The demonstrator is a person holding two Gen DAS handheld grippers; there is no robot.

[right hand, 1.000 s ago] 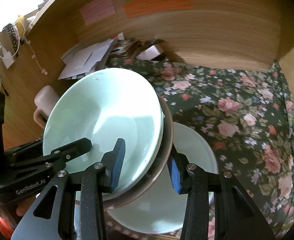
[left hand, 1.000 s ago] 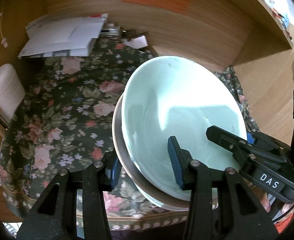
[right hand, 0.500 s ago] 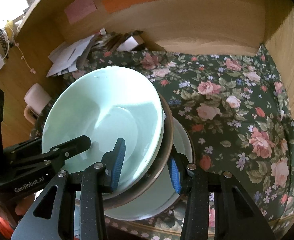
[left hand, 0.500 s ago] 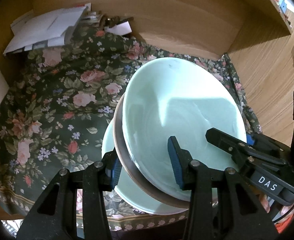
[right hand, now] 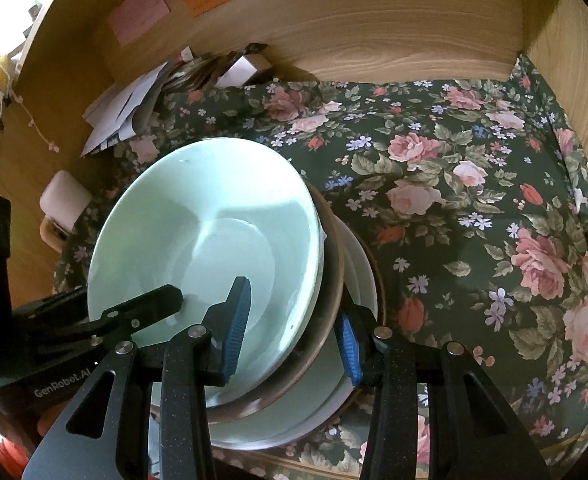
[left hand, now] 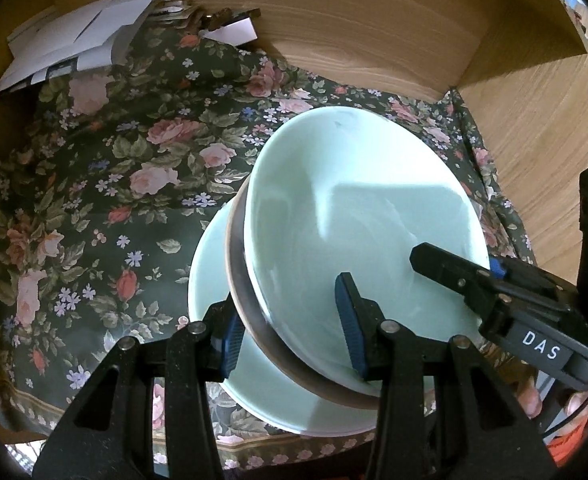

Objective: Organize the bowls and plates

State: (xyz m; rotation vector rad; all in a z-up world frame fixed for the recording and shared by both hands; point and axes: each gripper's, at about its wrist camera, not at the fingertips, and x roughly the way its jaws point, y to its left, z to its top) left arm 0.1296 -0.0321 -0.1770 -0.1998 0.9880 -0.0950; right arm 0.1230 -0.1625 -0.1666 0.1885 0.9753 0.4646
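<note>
A pale green bowl [left hand: 358,216] nests inside a brown-rimmed bowl [left hand: 236,268]; both grippers grip this pair at its near rim. My left gripper [left hand: 292,332] is shut on the bowls' left rim. My right gripper [right hand: 290,336] is shut on the right rim, with the green bowl [right hand: 214,236] to its left. The pair hangs tilted just above a pale green plate [left hand: 210,280] that lies on the floral cloth. In the right wrist view the plate [right hand: 362,276] shows under the bowls with a brown rim beneath it.
The floral cloth [right hand: 474,208] covers a wooden shelf with wooden walls [right hand: 394,32] behind and at the sides. Papers and envelopes [left hand: 78,44] are piled at the back left. A white object [right hand: 64,202] sits at the left edge.
Both grippers have carried the nested bowls forward and down over the plate on the cloth. The plate now shows more fully beneath them. The grips are unchanged.
</note>
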